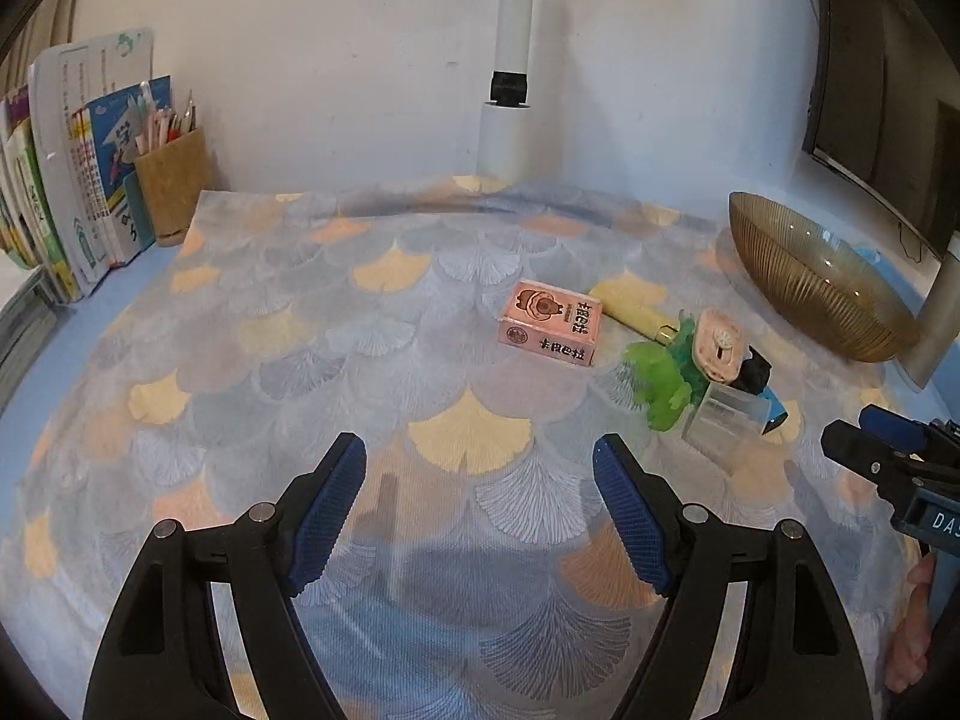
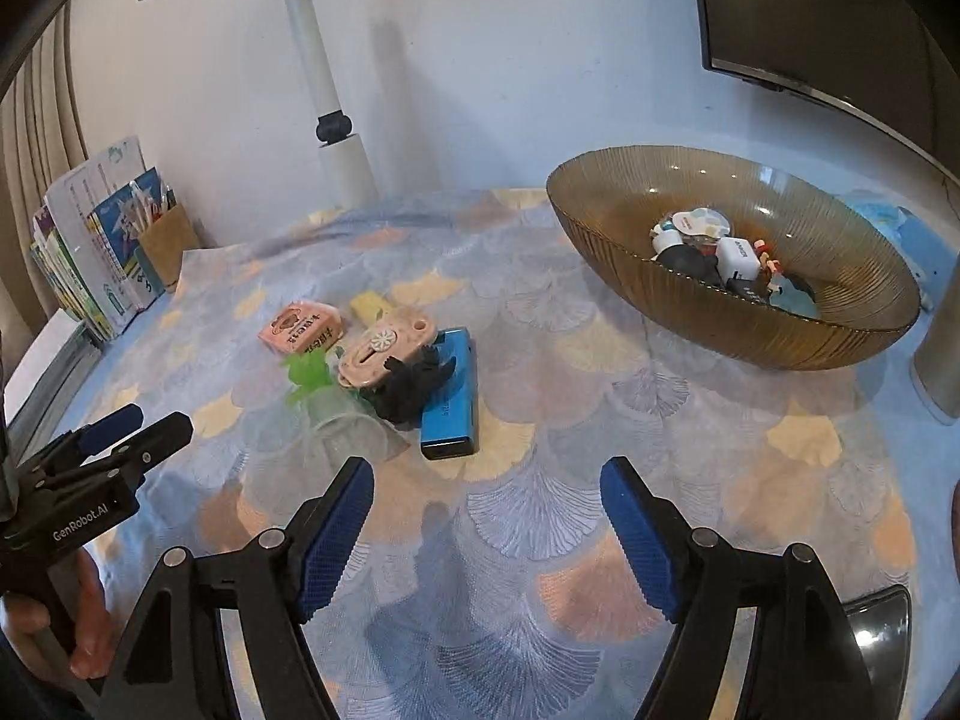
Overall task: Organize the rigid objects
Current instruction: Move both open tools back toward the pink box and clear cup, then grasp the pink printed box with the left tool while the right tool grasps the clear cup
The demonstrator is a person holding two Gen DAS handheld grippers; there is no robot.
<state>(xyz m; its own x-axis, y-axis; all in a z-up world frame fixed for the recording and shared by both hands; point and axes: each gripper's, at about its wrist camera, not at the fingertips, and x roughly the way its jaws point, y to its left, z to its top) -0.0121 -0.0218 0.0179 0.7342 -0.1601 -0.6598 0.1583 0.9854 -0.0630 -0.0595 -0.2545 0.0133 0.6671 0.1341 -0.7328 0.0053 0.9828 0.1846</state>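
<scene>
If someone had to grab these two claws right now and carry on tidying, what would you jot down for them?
Left claw: open, empty.
Right claw: open, empty.
Bowl already holds several small items.
Left on the cloth, in one cluster: pink box, yellow block, green toy, pink gadget, black figure, blue case, clear box.
Presumably these go into the bowl.

Wall: plain white (image 1: 360,60)
Table cover: cloth with fan-leaf pattern (image 1: 300,360)
Left side: beige curtain (image 2: 30,150), standing books (image 1: 66,180)
Right side: dark monitor (image 2: 810,18)
</scene>
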